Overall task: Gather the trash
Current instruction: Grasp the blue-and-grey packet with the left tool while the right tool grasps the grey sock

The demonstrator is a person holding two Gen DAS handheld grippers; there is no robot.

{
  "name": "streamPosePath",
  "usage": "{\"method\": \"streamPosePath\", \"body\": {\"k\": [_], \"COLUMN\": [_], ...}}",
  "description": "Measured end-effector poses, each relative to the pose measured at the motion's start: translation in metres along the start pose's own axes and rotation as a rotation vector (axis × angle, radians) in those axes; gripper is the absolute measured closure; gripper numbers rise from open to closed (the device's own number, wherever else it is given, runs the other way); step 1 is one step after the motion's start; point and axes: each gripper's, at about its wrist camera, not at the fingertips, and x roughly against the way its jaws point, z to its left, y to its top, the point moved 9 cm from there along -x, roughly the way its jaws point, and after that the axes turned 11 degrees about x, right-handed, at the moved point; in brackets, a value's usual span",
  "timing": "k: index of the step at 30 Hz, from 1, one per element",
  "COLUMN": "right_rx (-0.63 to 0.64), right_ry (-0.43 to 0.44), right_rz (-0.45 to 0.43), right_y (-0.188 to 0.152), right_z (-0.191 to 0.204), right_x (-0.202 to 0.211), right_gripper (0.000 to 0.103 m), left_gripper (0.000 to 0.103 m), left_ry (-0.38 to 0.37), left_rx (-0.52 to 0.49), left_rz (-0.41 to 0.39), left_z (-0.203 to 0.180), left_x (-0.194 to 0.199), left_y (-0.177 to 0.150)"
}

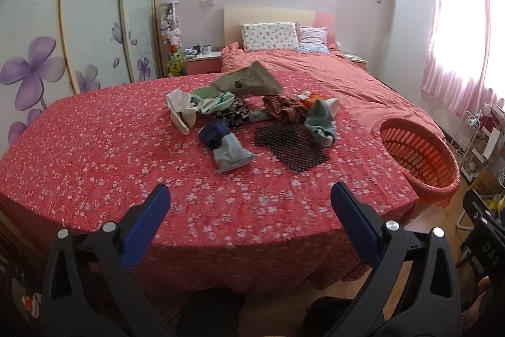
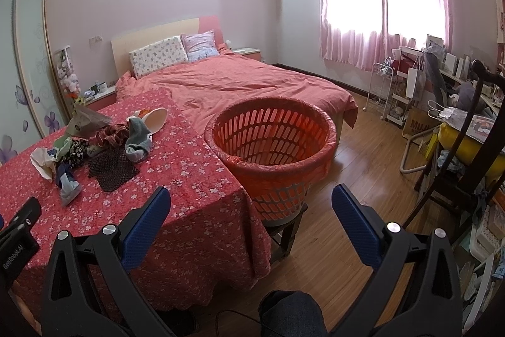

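Both jaws wide apart, holding nothing: left gripper (image 1: 251, 195) faces trash pile (image 1: 252, 116) mid-table on floral cloth (image 1: 94, 163); right gripper (image 2: 251, 195) faces orange basket (image 2: 271, 144) beside table edge

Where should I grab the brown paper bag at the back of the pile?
Probably the brown paper bag by its raised upper corner, coming from above with the left gripper. It lies flat and wide, and that peak lifts clear of the cloth.
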Motion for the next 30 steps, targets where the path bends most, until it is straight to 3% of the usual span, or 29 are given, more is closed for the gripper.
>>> {"method": "streamPosePath", "body": {"k": [11,16,24,30], "right_rx": [0.049,0.069,0.089,0.116], "right_ry": [0.071,0.121,0.215,0.217], "right_rz": [0.015,0.032,0.044,0.060], "right_y": [0.014,0.026,0.052,0.053], "right_z": [0.039,0.065,0.108,0.121], "right_x": [-0.030,-0.054,-0.093,-0.109], "right_gripper": [0.002,0.002,0.007,0.007], "left_gripper": [0.004,0.004,0.004,0.004], "left_ry": [0.102,0.100,0.070,0.011], "left_rx": [0.133,0.171,0.149,0.144], "left_rz": [0.048,0.080,0.122,0.165], "left_z": [0.075,0.097,0.086,0.060], "left_x": [-0.046,-0.069,-0.111,-0.147], "left_y": [0.022,0.030,0.041,0.048]}}
